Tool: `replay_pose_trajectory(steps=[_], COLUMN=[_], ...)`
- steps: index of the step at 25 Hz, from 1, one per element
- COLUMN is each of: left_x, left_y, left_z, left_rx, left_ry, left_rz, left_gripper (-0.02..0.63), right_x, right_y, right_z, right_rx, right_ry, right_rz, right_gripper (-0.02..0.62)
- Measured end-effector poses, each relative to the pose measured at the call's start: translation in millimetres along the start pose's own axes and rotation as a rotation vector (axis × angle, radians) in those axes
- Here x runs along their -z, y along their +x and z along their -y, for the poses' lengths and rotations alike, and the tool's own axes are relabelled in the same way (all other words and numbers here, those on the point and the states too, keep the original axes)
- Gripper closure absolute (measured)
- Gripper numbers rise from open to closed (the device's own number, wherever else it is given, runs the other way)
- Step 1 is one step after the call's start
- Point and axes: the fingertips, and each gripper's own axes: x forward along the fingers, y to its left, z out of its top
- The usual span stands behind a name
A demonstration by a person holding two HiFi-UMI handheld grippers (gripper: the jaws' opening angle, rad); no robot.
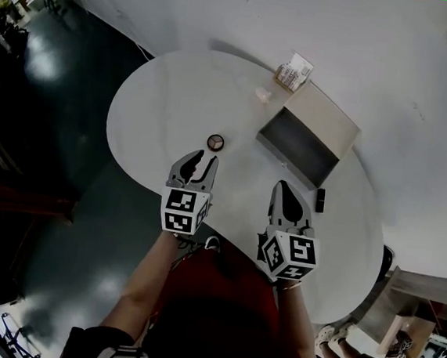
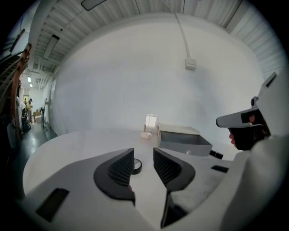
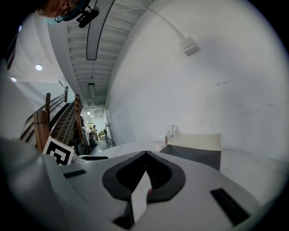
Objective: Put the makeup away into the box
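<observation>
Left gripper view shows the compact (image 2: pixel 138 167) just beyond the spread, empty left tongs (image 2: pixel 143 158). Right gripper view lacks it; the right tongs (image 3: pixel 145 154) are pressed together, both pointing slightly down.

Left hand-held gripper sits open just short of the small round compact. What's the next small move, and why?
Probably ease the left hand-held gripper forward until its open jaws straddle the small round compact. The compact lies on the table just beyond the jaw tips, nothing stands between them yet, and the open box waits off to the right.
</observation>
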Motion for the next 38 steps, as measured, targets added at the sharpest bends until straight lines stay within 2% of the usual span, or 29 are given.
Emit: replay_pose_trajectory(steps=[7,13,20,27,34,38], left_x=[22.9,36.8,50.9,60.0,63.8,64.1], left_y=[31.1,50.4,67.8,80.5,89.3,89.4], left_z=[-12.2,-18.8,-20.6,-22.4,-22.0,-23.0], left_rx=[-0.039,-0.054,-0.028,-0.029,-0.033,-0.030], left_ry=[0.074,0.075,0.096,0.106,0.172,0.172], left_rz=[-0.130,-0.204,-0.283,-0.333,-0.386,-0.394], left_gripper=[0.424,0.409,0.378,0.356,0.356,0.356], right_x=[5.5,16.5,21.5,24.8,27.6,27.5], right_y=[21.3,35.7,47.3,50.5,52.1,53.4], right_z=[6.1,16.5,22.4,27.4,30.5,28.3], right_rx=[-0.018,-0.017,-0.015,-0.008,-0.001,0.001], right_ry=[0.001,0.025,0.028,0.037,0.044,0.042], right_rz=[-0.039,-0.075,-0.097,-0.105,-0.114,-0.115], right_gripper=[0.583,0.583,0.583,0.583,0.583,0.583])
